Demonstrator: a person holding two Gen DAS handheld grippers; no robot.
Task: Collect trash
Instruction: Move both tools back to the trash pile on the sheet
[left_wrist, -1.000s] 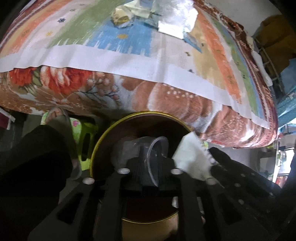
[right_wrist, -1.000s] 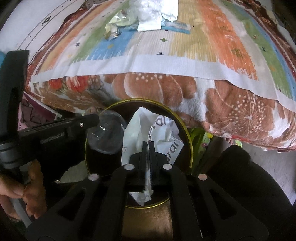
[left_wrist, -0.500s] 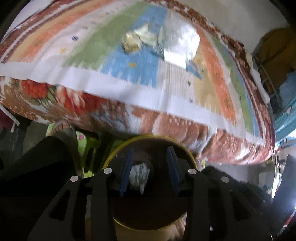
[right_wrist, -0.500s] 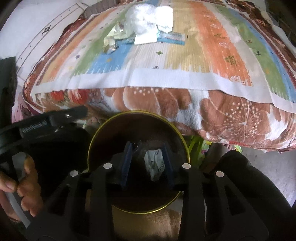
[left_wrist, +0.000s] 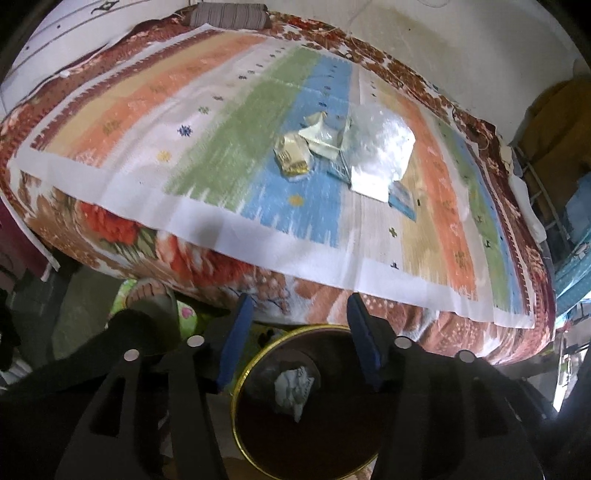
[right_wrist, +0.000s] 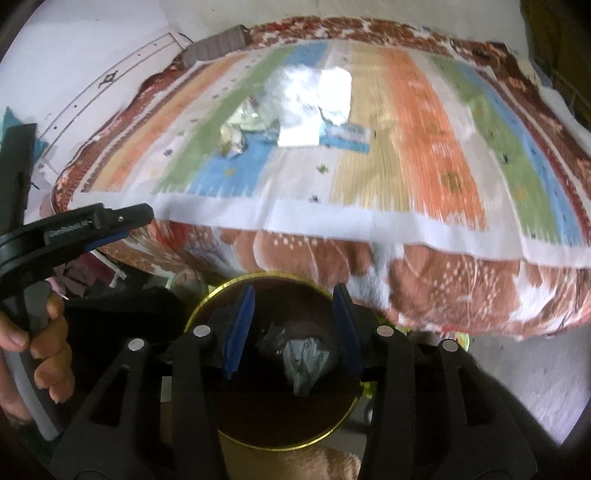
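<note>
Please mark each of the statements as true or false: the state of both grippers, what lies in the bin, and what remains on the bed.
1. Both the left gripper and the right gripper are open and hold nothing. True; their jaws have just been opening.
2. The bin is empty. False: crumpled paper lies inside.
3. Wrappers lie on the striped cloth. True.
4. The bin stands on the bed. False: it sits below the bed's edge.
</note>
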